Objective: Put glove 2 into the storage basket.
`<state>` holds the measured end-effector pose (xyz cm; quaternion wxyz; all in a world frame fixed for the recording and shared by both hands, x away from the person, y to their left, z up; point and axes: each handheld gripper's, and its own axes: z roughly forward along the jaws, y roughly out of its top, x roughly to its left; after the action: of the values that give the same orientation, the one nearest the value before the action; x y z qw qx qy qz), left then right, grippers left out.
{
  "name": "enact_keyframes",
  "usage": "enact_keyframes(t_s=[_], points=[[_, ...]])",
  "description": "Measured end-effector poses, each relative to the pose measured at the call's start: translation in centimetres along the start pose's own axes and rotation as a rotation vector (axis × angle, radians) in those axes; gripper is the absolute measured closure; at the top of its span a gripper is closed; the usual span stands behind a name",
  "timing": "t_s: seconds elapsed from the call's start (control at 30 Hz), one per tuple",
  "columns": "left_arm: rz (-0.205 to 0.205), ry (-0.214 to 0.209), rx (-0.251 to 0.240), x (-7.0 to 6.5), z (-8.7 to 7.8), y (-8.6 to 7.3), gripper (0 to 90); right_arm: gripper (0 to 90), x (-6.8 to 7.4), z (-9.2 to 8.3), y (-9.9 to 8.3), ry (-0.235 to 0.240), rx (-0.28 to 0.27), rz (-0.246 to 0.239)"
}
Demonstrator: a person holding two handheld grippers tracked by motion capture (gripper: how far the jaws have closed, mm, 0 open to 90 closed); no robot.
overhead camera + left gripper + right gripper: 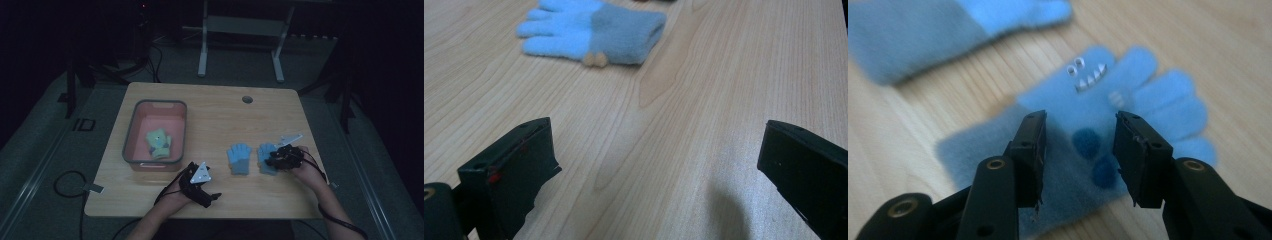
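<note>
Glove (1108, 150), the right one of a blue pair, is lying flat on the table (215, 117) near its right front edge, and the right gripper (1079, 145) is hanging over it with its jaws partly spread, one to either side of two dark blue dots on the glove; whether the pads are touching the fabric cannot be told. The room around is sitting dark, with grey carpet and the white legs of a frame (240, 45) standing behind the table. The table itself is showing pale wood grain, with a small round hole near its far edge. A red bin (155, 132) is resting on its left half, holding a green glove (159, 144). The second blue glove (594, 30) is lying just left of the first, close beside it. The left gripper (659, 160) is hovering over bare wood at the front edge, jaws wide apart with nothing between them.
</note>
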<state>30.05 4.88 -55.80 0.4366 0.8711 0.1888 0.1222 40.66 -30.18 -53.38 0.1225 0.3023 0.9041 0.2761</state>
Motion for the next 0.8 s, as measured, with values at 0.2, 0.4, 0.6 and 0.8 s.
enact_keyframes(t_s=[0.2, 0.4, 0.6, 0.8], points=[[0.003, 0.001, 0.001, 0.0, 0.0, 0.0, 1.8, 66.7, 0.0, 0.1, 0.5, 0.022, 0.039, 0.015], [0.001, 0.004, -0.001, 0.0, 0.0, 0.0, 1.8, 81.0, 0.5, 0.1, 0.9, 0.019, 0.062, 0.017], [0.001, 0.003, -0.001, 0.0, 0.0, 0.0, 1.7, 84.1, 0.4, 0.0, 0.9, 0.02, 0.051, 0.07], [0.0, 0.003, -0.001, 0.1, 0.0, 0.0, 1.8, 84.4, 0.4, -1.4, 1.4, 0.01, 0.016, 0.089]])
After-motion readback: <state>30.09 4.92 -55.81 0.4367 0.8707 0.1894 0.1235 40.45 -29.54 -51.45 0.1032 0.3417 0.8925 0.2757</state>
